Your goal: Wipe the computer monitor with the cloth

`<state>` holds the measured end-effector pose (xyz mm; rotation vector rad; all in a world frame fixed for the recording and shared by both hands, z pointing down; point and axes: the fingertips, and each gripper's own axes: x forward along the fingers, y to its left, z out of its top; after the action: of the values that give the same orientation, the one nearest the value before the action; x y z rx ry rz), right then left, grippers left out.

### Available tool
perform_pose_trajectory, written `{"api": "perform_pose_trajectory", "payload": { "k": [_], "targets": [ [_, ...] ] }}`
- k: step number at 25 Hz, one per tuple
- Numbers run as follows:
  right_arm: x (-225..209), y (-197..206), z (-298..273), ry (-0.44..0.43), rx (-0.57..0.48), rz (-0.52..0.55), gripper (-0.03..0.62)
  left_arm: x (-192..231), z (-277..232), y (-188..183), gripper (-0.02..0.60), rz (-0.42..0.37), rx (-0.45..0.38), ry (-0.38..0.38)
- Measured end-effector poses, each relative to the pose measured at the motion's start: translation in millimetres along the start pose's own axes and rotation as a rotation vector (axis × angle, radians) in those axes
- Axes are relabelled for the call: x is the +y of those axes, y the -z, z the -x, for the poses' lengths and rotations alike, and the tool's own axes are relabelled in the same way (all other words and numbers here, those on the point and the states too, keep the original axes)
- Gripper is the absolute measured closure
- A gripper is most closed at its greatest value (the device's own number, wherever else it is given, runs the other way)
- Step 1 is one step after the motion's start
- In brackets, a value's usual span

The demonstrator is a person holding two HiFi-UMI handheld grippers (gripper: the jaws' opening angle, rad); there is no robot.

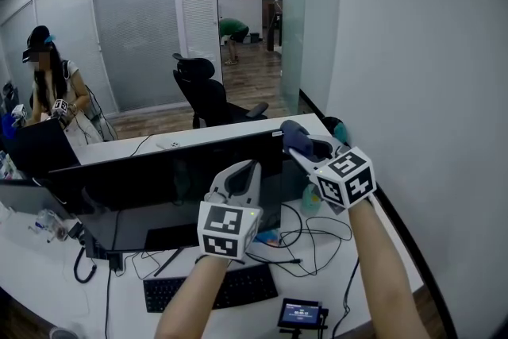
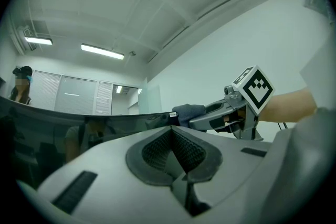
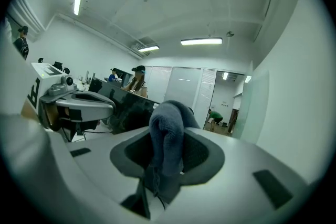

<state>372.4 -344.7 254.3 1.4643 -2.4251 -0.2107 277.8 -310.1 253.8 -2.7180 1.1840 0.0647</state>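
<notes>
Office desk (image 1: 127,307) with monitor (image 1: 159,186), keyboard (image 1: 238,290), cables (image 1: 311,239); cloth (image 3: 167,128) in right hand-held gripper (image 1: 304,150)

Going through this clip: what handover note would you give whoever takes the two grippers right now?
Left gripper: jaws together, nothing between them, held in front of the monitor.
Right gripper: jaws shut on the dark blue cloth, which is up at the monitor's upper right corner.
Done: the cloth is in hand and at the monitor. How much of the screen has been wiped cannot be told.
To do: wipe across the screen with the cloth.
</notes>
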Motion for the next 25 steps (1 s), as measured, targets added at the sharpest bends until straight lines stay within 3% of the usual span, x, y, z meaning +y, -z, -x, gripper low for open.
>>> {"api": "perform_pose_trajectory", "payload": {
  "k": [13,25],
  "targets": [
    [15,32,1,0.003,0.034,-0.006,0.464,-2,5,6,0.574,0.023,0.012,-0.001],
    [24,57,1,0.003,0.035,-0.058,0.464,-10,1,23,0.574,0.087,0.024,0.044]
  ]
}}
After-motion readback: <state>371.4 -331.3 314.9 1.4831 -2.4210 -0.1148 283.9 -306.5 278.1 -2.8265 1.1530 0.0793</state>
